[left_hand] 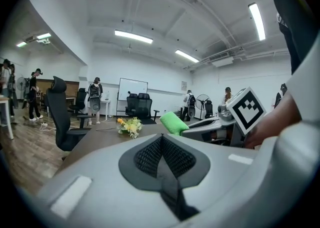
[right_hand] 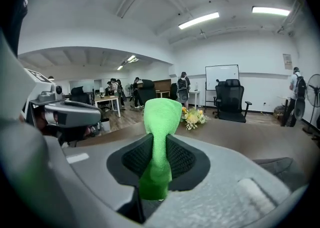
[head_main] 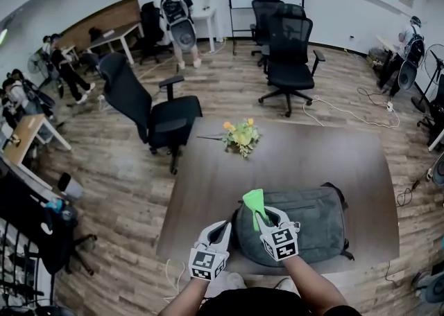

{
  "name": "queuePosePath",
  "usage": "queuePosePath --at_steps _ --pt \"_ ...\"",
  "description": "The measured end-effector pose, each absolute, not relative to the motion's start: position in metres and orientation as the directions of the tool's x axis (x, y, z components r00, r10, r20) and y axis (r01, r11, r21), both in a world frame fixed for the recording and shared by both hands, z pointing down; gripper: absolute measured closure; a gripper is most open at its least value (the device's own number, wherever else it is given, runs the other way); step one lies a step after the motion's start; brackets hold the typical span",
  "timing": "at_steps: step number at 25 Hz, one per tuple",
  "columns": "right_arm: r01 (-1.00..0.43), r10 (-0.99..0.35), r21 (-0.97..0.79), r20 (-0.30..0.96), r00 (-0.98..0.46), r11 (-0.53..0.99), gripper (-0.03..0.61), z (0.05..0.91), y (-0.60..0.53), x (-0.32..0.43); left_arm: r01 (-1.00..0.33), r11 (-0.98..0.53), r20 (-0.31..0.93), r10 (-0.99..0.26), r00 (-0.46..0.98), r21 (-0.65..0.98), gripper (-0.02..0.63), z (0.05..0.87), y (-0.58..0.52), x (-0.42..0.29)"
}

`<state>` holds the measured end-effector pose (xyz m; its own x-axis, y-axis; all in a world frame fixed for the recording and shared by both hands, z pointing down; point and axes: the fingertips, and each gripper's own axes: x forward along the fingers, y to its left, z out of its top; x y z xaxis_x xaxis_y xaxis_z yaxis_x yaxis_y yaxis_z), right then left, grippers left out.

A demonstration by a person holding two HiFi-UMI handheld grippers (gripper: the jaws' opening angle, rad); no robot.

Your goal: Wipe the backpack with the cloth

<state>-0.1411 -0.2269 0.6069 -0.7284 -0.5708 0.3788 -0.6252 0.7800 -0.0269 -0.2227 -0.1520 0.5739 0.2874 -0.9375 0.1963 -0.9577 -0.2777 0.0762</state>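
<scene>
A gray backpack [head_main: 313,228] lies flat at the near edge of a dark tabletop [head_main: 326,152], with wiping seemingly yet to start. The likeliest slip is the green cloth [head_main: 254,202] working loose. It is pinched only as a narrow bunch, and dragging it over the bag's fabric could tug it out of the grip. The bag could also skid on the smooth tabletop toward the near edge, since nothing appears to pin it down. The right claw [head_main: 266,215], poised over the backpack's near-left part, is clenched on the cloth. The fabric is squeezed between its dark pads and stands up past the tips, apparently clear of the bag. The left claw [head_main: 224,227] sits just left of the backpack, its jaws pressed together with nothing between them, and whether it touches the bag cannot be told. A small bunch of yellow flowers [head_main: 242,135] rests on the far side, well apart.
</scene>
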Motion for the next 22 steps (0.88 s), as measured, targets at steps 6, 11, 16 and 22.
queuePosePath --at_steps 6,11,16,22 --pt "-0.655 -0.567 -0.016 0.484 -0.667 0.756 0.497 0.643 -0.24 -0.151 -0.953 -0.289 0.235 -0.924 0.302 0.089 0.595 0.586 -0.157 -0.225" --pt "-0.677 -0.566 0.017 0.565 -0.601 0.736 0.497 0.67 -0.256 -0.16 -0.958 -0.271 0.243 -0.927 0.286 0.096 0.595 0.592 -0.161 -0.234" --pt "-0.679 -0.565 0.07 0.621 -0.544 0.731 0.497 0.691 -0.264 -0.159 -0.96 -0.264 0.297 -0.912 0.281 0.098 0.595 0.603 -0.162 -0.232" --pt "-0.67 -0.592 0.164 0.646 -0.482 0.724 0.497 0.698 -0.278 -0.15 -0.957 -0.273 0.312 -0.905 0.289 0.095 0.595 0.604 -0.171 -0.23"
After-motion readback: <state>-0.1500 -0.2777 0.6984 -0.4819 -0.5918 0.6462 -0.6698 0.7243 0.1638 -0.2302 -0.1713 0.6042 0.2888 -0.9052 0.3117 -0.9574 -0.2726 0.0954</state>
